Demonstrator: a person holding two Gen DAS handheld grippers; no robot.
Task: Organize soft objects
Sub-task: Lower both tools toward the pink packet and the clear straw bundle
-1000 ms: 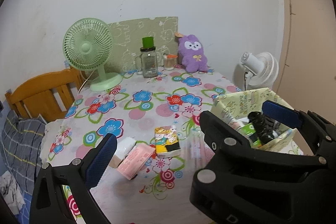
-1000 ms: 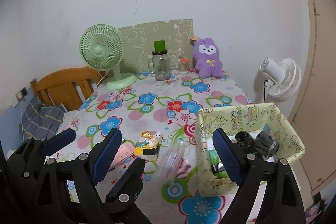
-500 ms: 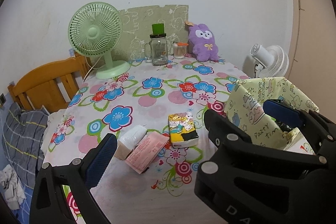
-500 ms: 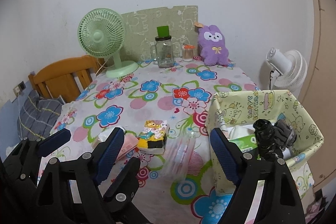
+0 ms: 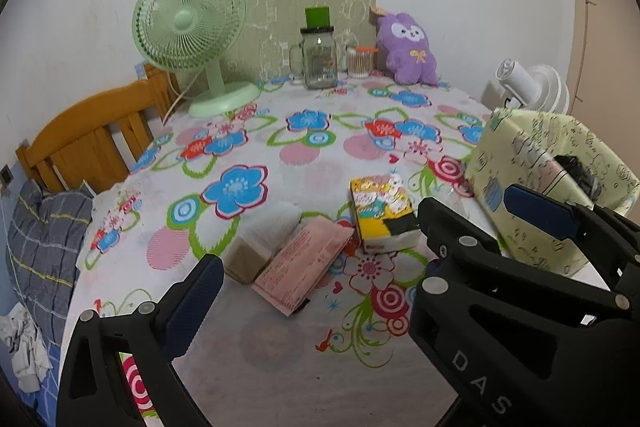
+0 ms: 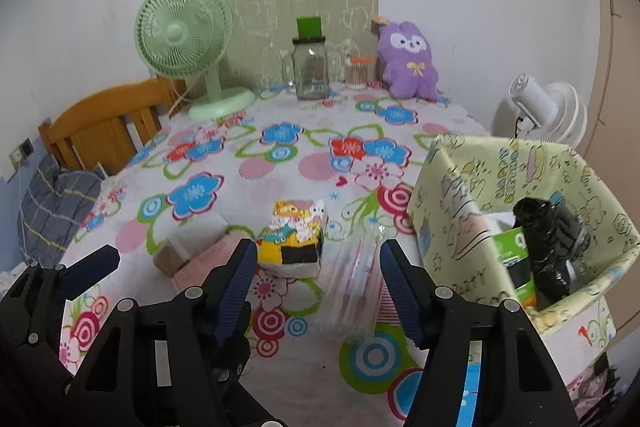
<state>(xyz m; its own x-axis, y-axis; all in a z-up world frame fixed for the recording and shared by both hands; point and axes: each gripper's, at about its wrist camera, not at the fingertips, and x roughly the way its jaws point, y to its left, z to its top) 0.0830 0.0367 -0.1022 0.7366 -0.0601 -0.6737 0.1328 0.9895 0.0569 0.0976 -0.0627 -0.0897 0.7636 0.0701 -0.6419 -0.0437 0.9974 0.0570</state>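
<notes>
From my left wrist view the right gripper [image 5: 472, 227] blocked the box's [image 5: 532, 147] near wall. My right view caught the pink packet [image 6: 200, 259] half behind a finger [image 6: 236, 279] — print unreadable. What lay under the black bundle [image 6: 552, 235] stayed hidden — the left gripper [image 6: 48, 291] ran off-frame.

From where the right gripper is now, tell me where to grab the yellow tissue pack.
Grip the yellow tissue pack across its two long side faces, coming down from above and the near end. It lies flat with its short end toward the open right gripper, and its sides look clear of the pink packet.
</notes>
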